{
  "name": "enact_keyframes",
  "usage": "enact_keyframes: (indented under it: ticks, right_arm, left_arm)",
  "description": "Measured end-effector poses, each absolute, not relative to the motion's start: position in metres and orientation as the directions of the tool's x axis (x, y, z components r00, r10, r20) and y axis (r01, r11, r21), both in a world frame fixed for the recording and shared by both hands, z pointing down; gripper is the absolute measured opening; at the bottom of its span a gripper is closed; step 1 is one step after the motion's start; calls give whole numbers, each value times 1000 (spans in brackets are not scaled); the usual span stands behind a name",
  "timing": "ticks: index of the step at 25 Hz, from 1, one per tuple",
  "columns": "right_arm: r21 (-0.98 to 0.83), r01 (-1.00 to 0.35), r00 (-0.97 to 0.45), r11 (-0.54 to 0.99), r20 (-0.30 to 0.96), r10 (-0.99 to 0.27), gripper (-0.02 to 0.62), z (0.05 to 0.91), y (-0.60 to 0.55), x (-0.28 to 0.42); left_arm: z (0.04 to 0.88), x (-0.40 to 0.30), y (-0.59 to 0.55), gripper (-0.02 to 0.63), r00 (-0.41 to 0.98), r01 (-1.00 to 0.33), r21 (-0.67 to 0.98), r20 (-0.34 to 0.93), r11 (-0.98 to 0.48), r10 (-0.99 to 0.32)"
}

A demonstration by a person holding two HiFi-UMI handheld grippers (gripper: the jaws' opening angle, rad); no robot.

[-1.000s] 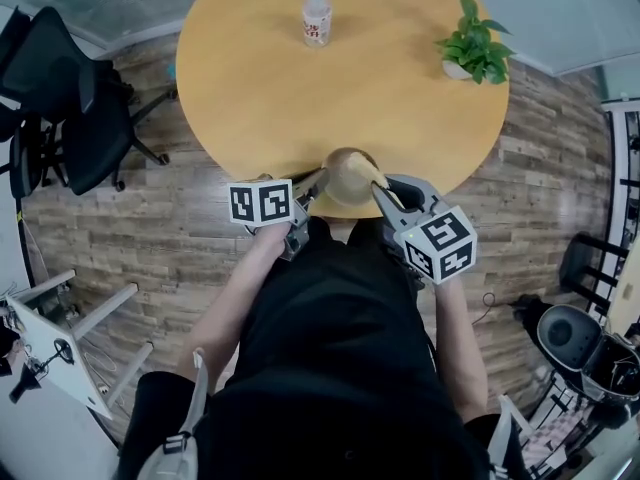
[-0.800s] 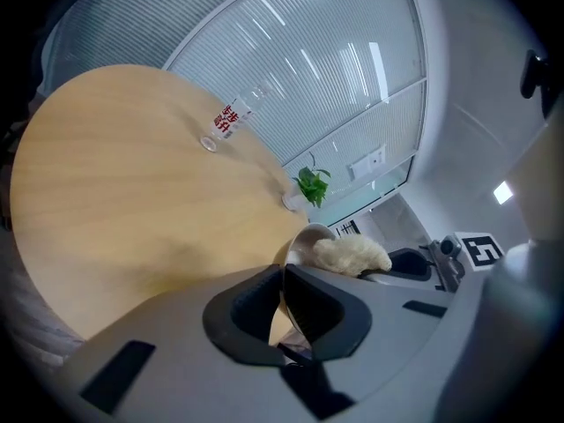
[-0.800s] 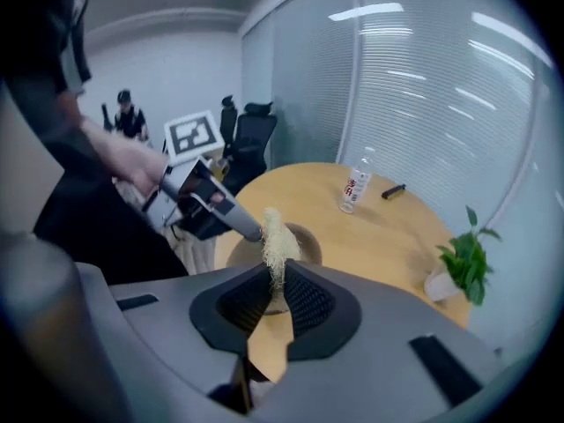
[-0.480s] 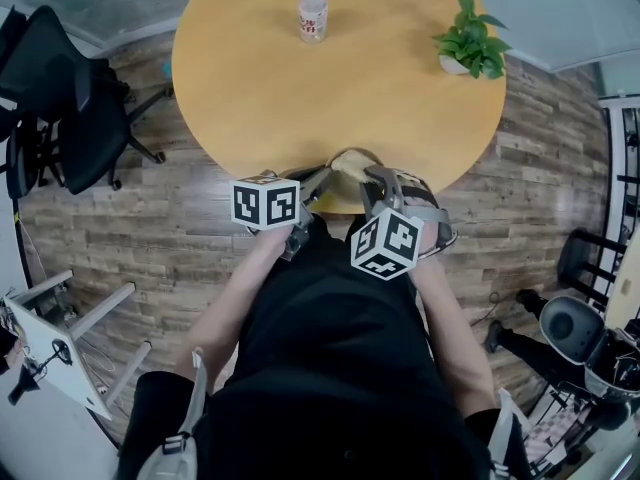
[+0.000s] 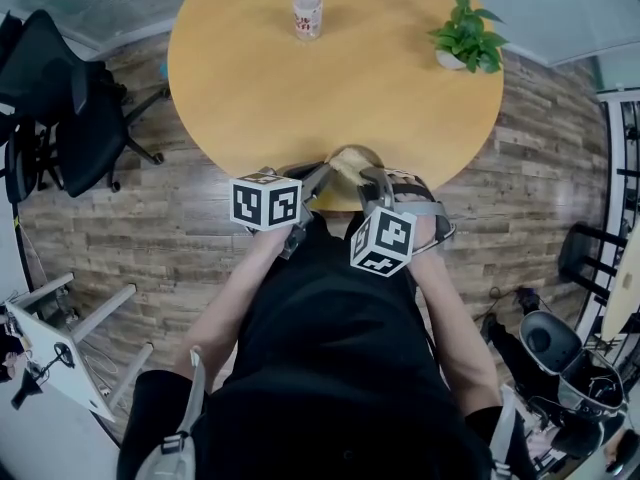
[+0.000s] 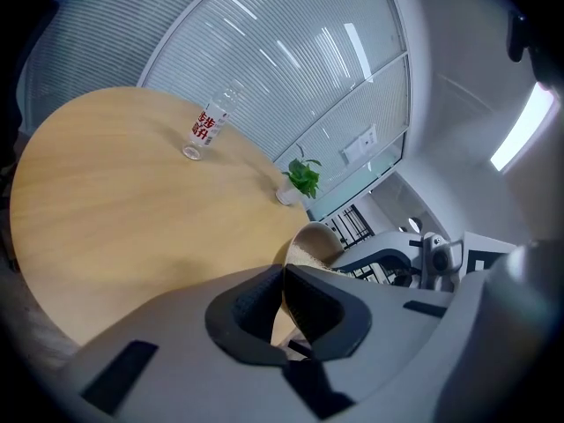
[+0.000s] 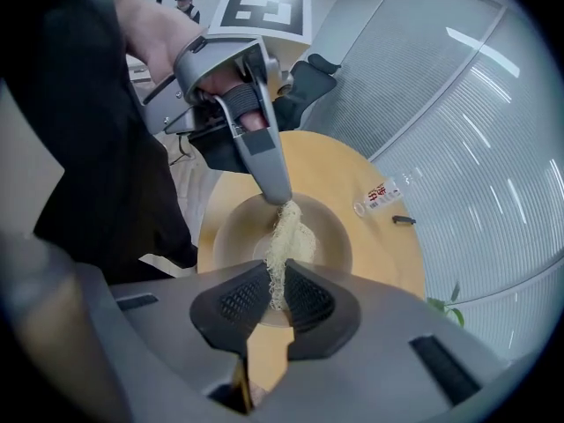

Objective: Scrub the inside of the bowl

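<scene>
A tan bowl (image 5: 349,161) sits at the near edge of the round wooden table (image 5: 300,78). My left gripper (image 5: 322,176) is shut on the bowl's left rim; in the left gripper view the rim (image 6: 322,236) runs straight into the closed jaws (image 6: 284,285). My right gripper (image 5: 372,183) points steeply down into the bowl from the right. In the right gripper view its jaws (image 7: 276,293) are shut on a pale mesh scrubber (image 7: 286,236) that lies across the inside of the bowl (image 7: 330,236), reaching the left gripper (image 7: 280,194) at the far rim.
A clear water bottle (image 5: 307,8) stands at the table's far side and a small potted plant (image 5: 465,36) at its far right. Black office chairs (image 5: 70,108) stand to the left on the wooden floor. My body is close against the table's near edge.
The right gripper has rolled over and sunk toward the bowl, its marker cube swinging left and down. The left gripper has stayed on the bowl's rim.
</scene>
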State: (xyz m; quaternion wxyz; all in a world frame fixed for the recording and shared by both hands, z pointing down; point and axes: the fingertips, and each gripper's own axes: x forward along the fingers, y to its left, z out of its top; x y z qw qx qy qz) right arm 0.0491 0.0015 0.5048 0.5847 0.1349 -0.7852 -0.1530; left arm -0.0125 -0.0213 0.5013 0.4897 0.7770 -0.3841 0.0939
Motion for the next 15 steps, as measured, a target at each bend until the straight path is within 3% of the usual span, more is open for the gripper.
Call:
enact_keyframes:
  ticks: [15]
  right_arm:
    - [294,262,-199,919,948,-247,44,509,25,63]
  left_arm:
    - [508,0,-14,20,687,-710,656,564,-257,-459]
